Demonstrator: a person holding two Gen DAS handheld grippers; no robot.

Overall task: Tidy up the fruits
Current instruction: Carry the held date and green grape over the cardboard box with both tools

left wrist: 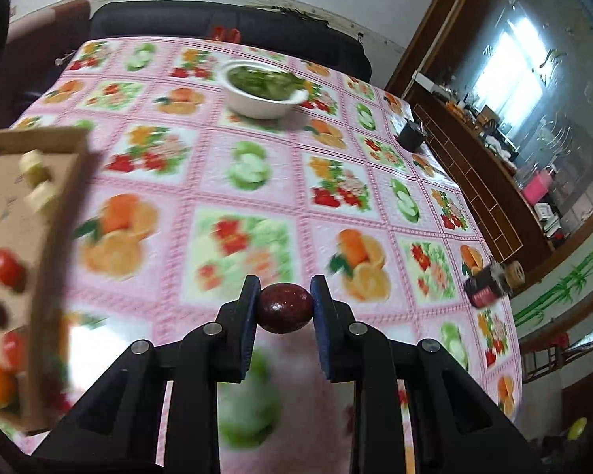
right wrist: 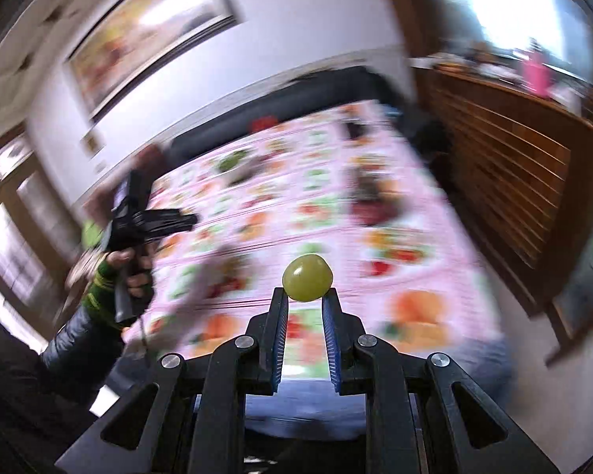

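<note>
Dark-red fruit (left wrist: 284, 308) pinched in left gripper (left wrist: 284, 310), frame centre-bottom; green grape (right wrist: 307, 277) nipped at right gripper (right wrist: 306, 298) tips. Cardboard box (left wrist: 47, 213) at left edge. Risk: tip-only grip, grape may slip mid-carry.

Bench cloth (left wrist: 257, 181): glossy, fruit-printed plastic. Box (left wrist: 39, 213) at its left edge: matt brown cardboard. Bowl (left wrist: 263, 93) on it: smooth white. Plum (left wrist: 284, 307): glossy dark-red skin.
</note>
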